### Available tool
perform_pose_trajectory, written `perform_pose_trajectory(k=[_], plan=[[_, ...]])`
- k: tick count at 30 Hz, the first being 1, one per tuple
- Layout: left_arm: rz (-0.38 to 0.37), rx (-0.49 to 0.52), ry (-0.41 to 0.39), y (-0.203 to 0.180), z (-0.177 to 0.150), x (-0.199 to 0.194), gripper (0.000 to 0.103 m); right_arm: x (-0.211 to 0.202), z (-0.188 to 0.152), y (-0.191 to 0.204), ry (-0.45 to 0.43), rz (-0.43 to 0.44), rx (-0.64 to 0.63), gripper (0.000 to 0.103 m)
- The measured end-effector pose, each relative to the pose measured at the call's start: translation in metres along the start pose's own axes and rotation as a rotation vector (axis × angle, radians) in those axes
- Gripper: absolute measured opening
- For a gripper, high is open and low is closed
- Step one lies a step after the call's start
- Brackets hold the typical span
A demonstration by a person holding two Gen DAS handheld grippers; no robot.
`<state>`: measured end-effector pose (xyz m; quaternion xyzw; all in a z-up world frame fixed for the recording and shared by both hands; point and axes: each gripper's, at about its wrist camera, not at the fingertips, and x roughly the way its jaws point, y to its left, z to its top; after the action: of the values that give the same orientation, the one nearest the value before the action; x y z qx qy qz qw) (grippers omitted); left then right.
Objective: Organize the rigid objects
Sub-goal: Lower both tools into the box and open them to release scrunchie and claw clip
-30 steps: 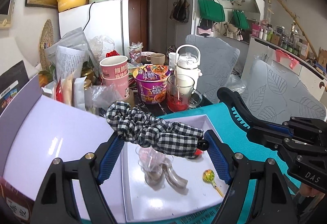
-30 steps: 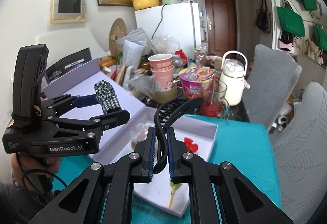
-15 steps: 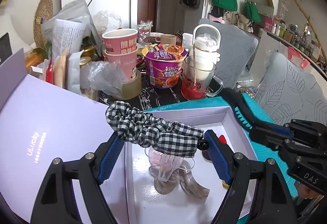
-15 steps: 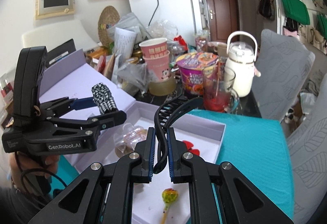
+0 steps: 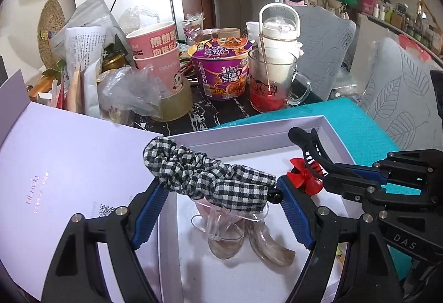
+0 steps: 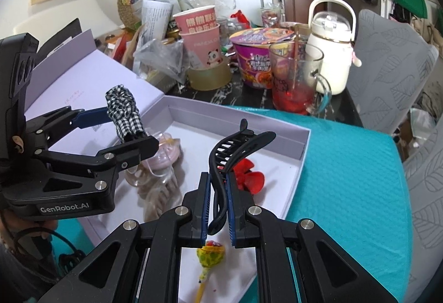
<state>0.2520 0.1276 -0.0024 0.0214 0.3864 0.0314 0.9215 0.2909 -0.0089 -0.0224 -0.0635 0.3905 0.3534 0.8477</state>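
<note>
Both hands are coming down toward the box (image 6: 303, 142) compared with a second ago: its white floor is filling more of each view and the clutter behind is sliding upward, so I judge both held items are about to be set inside. Going left to right, the left gripper (image 5: 221, 195) is standing about half open, its pads stretched across a checked scrunchie (image 5: 205, 178) with a black bead at one end; it is hanging over the clear clips (image 5: 235, 231) already lying in the box. The right gripper (image 6: 217, 206) is clamped tight on a black hair clip (image 6: 235, 148), which is sticking up and forward above the red clip (image 6: 249, 177) on the box floor. A lollipop (image 6: 210, 256) is lying just below the right pads, though whether they are touching it is hard to say.
</note>
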Motion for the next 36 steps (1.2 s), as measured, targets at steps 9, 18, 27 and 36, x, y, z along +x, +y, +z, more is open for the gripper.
perform_pose_trajectory(k=[9,18,27,36], plan=[[0.038,0.039,0.041,-0.013,-0.007,0.013,0.08,0.017,-0.006,0.004,0.052,-0.035,-0.018,0.011],[0.043,0.049,0.085,-0.016,-0.005,0.015,0.081,0.015,-0.005,0.009,0.083,-0.083,-0.062,0.017],[0.044,0.026,0.13,-0.012,-0.003,0.015,0.082,0.008,-0.003,0.011,0.073,-0.097,-0.075,0.025],[0.044,-0.024,0.136,-0.003,-0.002,0.008,0.083,-0.008,0.0,0.014,0.04,-0.112,-0.076,0.025]])
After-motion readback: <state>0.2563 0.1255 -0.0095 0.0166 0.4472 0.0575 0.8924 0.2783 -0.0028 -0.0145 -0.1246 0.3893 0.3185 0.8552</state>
